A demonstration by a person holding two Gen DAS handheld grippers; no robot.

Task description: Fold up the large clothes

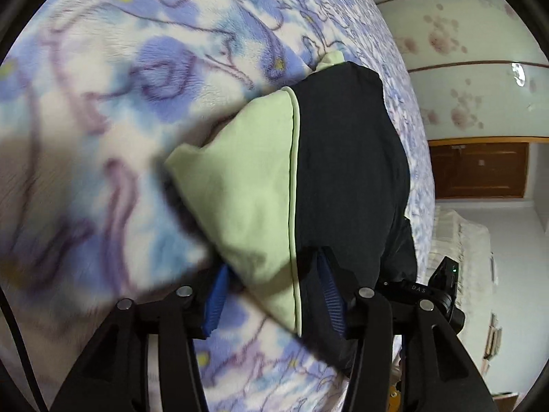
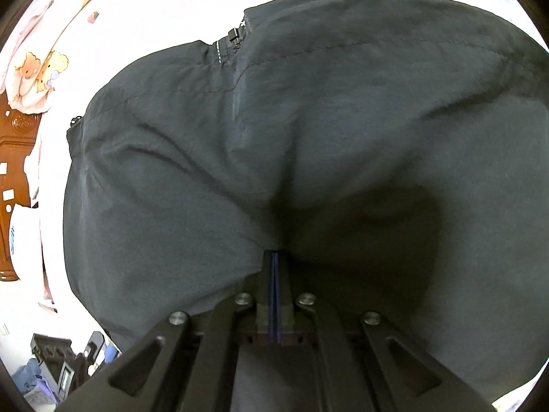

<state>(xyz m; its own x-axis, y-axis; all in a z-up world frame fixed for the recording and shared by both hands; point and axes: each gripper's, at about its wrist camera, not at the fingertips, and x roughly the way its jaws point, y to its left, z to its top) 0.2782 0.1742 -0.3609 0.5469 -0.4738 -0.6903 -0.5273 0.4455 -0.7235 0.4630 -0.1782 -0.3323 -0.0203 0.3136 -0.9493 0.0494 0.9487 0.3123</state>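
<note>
The jacket (image 1: 346,171) is lying on the bed (image 1: 120,110). The left hand-held gripper (image 1: 274,295) is standing apart around the green lining (image 1: 254,185), not pressing it. The right hand-held gripper (image 2: 275,257) is pinching the jacket's dark cloth tight. Keep both edges even while laying the fold flat.

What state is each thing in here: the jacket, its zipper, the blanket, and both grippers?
jacket: dark, lying on the blanket with its light green lining turned out.
zipper: slider at the hem edge; closed or not, cannot tell.
floral blanket: spread flat under the jacket.
left gripper: jaws apart, fabric between them, pads not pressing.
right gripper: shut, tips pressed into a pucker of the jacket.
</note>
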